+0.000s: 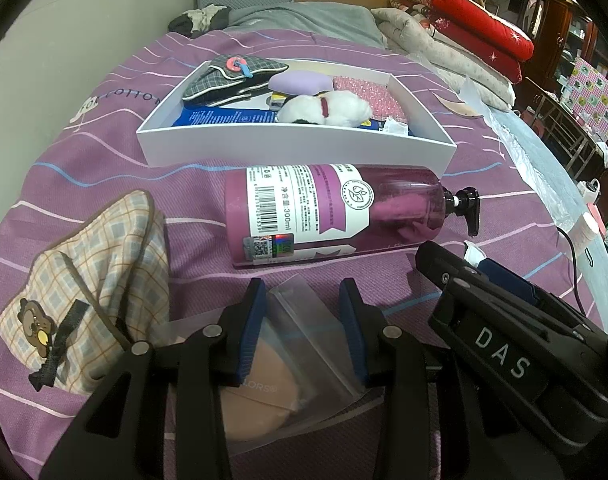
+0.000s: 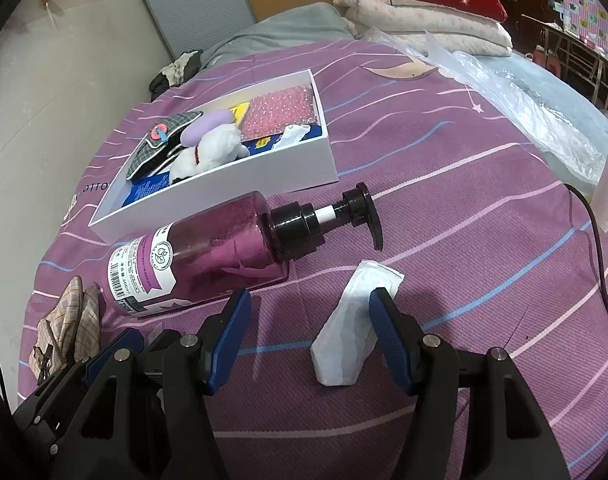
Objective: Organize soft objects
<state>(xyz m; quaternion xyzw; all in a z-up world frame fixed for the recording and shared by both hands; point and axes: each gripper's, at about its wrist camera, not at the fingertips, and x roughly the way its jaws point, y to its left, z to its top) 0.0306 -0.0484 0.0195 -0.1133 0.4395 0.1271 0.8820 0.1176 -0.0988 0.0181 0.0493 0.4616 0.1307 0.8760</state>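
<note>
One bottle [image 1: 335, 210], one box [image 1: 296, 142], two pouches [image 1: 92, 280].

1. The left gripper [image 1: 304, 316] pointed steeply downward, its blue-padded jaws parted with a gap between them.
2. The right gripper [image 2: 309, 322] pointed downward alongside it, jaws spread wider.
3. In the left wrist view, the right gripper's black body sat close at the right.
</note>
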